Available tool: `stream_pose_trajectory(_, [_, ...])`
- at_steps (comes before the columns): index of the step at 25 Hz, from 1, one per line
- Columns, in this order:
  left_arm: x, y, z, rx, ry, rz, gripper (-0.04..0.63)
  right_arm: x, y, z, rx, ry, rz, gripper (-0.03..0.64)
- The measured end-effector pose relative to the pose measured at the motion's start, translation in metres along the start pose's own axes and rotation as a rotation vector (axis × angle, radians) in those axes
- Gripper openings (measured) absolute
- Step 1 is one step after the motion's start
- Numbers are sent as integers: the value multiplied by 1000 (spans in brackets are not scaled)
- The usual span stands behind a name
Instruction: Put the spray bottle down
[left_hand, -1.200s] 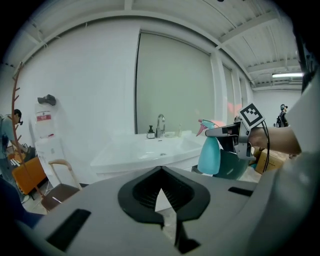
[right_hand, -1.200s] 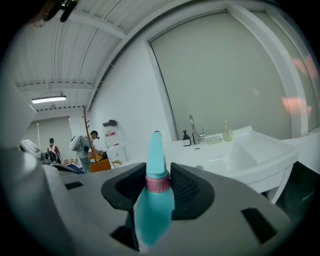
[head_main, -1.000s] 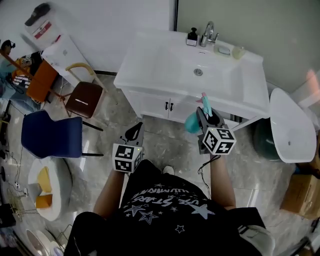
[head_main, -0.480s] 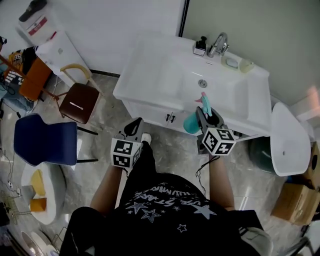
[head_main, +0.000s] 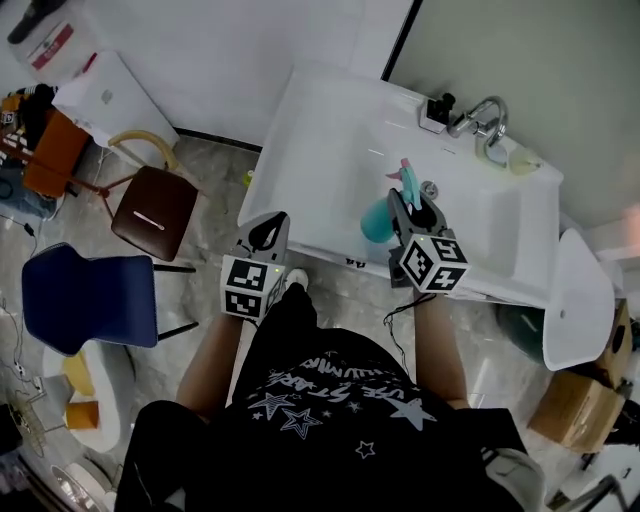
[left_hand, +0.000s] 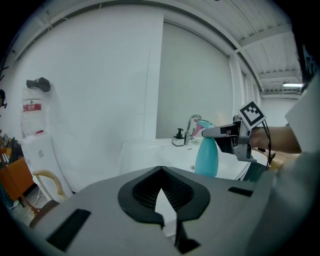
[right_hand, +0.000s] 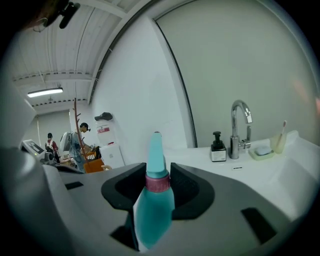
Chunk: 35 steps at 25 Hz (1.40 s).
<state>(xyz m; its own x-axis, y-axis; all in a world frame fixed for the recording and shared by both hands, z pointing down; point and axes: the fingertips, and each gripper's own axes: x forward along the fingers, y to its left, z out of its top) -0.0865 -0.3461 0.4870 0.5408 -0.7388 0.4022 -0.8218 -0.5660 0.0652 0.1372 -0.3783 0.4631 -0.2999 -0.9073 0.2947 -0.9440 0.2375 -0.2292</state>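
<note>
Far L on floor: blue chair (head_main: 92, 292), w/ brown stool (head_main: 155, 212) just behind, toward the wall. Low L corner: round white table (head_main: 112, 400) w/ yellow bits on top, too small to name.

Next over, L gripper (head_main: 268, 225): held out ahead of person's black star-print shirt (head_main: 330, 400), tip near front L corner of the vanity. In L gripper view: black pads (left_hand: 135, 195) w/ tips together, jaws closed, nothing gripped, only a sliver of white bg btwn.

Ctr: white vanity top (head_main: 320, 130) w/ basin, running up and R to the wall.

Spray bottle (head_main: 376, 220): teal body, pink collar, upright, hung by the neck over front part of vanity top, near basin edge. Can't tell from any view if base touches the top. Also visible side-on in L gripper view, teal against white counter.

R gripper (head_main: 412, 208): jaws part-way apart, clamped on bottle neck right at the pink collar, one pad (right_hand: 187, 187) each side, nozzle up btwn them. Marker cube at the person's end.

Back of vanity, L to R: black soap pump (head_main: 437, 108), chrome tap (head_main: 482, 112), soap dish (head_main: 522, 160).

Far R: white toilet lid (head_main: 572, 300) beside vanity; cardboard box (head_main: 575, 412) on floor nearer the person.
</note>
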Motion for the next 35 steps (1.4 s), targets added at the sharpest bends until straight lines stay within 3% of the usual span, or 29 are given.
stream_pose_trajectory(10, [46,89,17,-24,29,-7,15,129,54,37,-38,-5,78,161])
stream_pose_trajectory(18, [62,143,16,-53,43,16,15,205,91,36,-102,-6,104,161])
stream_pose_trajectory(35, [79,175,17,-55,39,26,15,265,111,12,-128,-21,122,161])
